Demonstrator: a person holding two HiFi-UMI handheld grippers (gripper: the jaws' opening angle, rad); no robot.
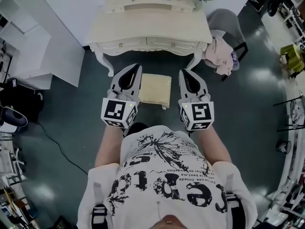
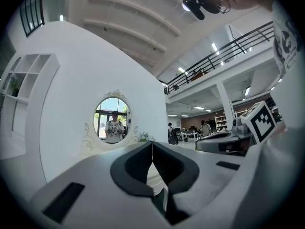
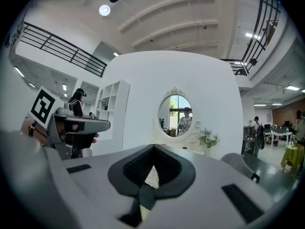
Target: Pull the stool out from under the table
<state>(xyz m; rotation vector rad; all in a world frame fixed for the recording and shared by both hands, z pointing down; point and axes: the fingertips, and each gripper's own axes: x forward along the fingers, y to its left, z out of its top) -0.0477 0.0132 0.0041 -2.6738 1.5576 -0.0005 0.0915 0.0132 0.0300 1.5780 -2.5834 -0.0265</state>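
Where the cream dressing table (image 1: 152,30) stands against the far wall, its two front drawers (image 1: 164,44) are closed, so their contents cannot be seen. A small bunch of flowers (image 3: 208,137) sits on the table's right end, beside the oval mirror (image 3: 177,111); its pot is too small to make out. To the left, a white shelf unit (image 2: 26,75) has open compartments, and what is in them is unclear.

The stool (image 1: 155,88), cream and cushioned, stands on the dark floor on the near side of the table, with floor showing between its far edge and the table's front. It lies between the two tongs.

The left gripper (image 1: 137,68) is at the stool's left edge, its jaws pressed together with nothing between them. The right gripper (image 1: 183,72) is just right of the stool, jaws likewise closed tip to tip and empty. Whether either touches the stool cannot be told. A grey chair (image 1: 226,20) with clothing draped on it stands to the right.
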